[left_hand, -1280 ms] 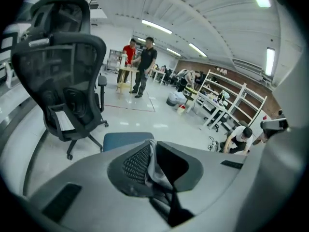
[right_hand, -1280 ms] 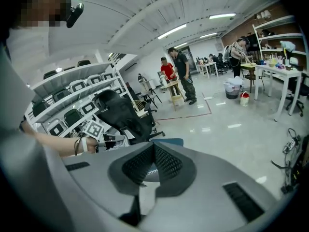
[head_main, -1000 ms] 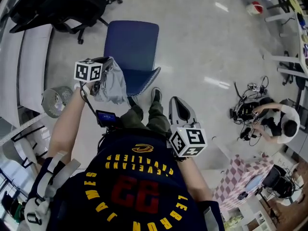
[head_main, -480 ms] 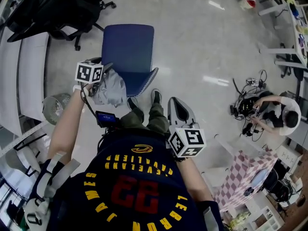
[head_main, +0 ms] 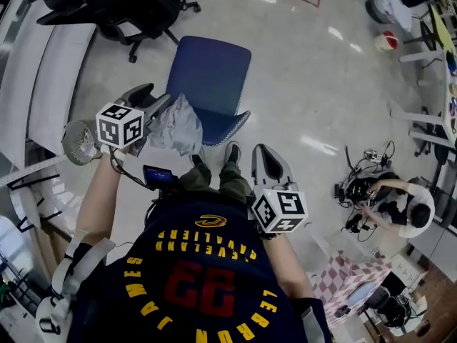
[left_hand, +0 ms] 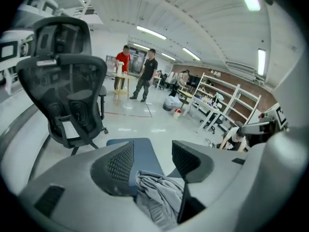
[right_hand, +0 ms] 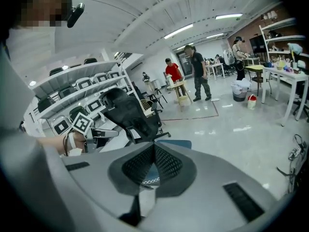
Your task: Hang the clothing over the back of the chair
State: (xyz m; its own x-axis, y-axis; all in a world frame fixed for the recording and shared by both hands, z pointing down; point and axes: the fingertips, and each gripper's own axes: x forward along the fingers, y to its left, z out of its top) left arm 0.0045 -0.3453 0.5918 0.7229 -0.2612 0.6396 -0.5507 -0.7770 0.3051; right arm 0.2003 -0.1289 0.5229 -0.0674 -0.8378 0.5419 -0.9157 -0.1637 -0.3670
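Observation:
The grey garment [head_main: 177, 123] hangs bunched at the left end of the blue chair's back [head_main: 230, 126], right beside my left gripper [head_main: 152, 100]. In the left gripper view the garment [left_hand: 157, 197] lies low between the jaws of the left gripper [left_hand: 152, 156], which are opening; the pads stand apart and do not press it. Beyond them lies the blue seat [left_hand: 141, 151]. My right gripper [head_main: 263, 152] hangs lower right of the chair, above the person's knees. It is shut, with nothing between the jaws of the right gripper [right_hand: 153, 151].
A black office chair [head_main: 121, 6] and a white desk [head_main: 50, 84] stand to the left of the blue chair, with a round wire basket [head_main: 78, 138] by the desk. A person [head_main: 403, 209] crouches on the floor at the right among cables. Two people [left_hand: 147, 74] stand far off.
My left gripper's jaws were shut on the grey garment and have come apart. That gripper has risen above the chair back. The right gripper has barely shifted.

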